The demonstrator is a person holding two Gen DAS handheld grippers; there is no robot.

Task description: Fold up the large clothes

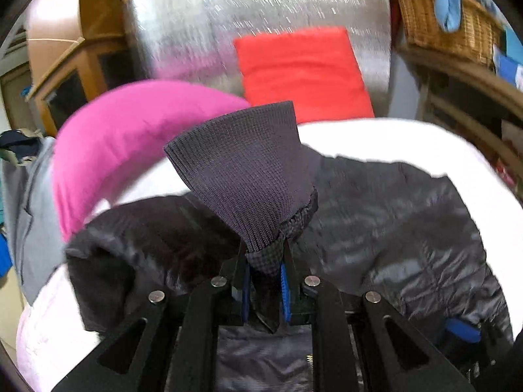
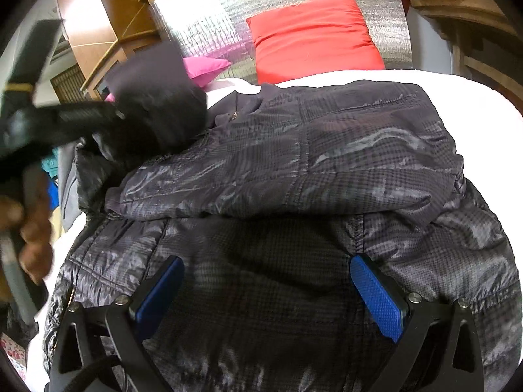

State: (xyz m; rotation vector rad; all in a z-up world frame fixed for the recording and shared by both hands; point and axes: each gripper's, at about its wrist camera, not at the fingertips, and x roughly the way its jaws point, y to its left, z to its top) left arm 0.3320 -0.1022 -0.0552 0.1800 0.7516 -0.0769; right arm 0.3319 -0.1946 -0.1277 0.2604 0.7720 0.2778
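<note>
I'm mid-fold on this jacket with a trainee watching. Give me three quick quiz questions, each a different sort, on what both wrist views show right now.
1. True or false: the left claw is shut on the jacket's ribbed cuff.
2. Multiple choice: the right claw is A) shut on a sleeve, B) open over the dark quilted jacket, C) gripping the red cushion.
3. Fill in: the jacket lies on a ____ bed cover.

Key: 1 true; 2 B; 3 white.
</note>
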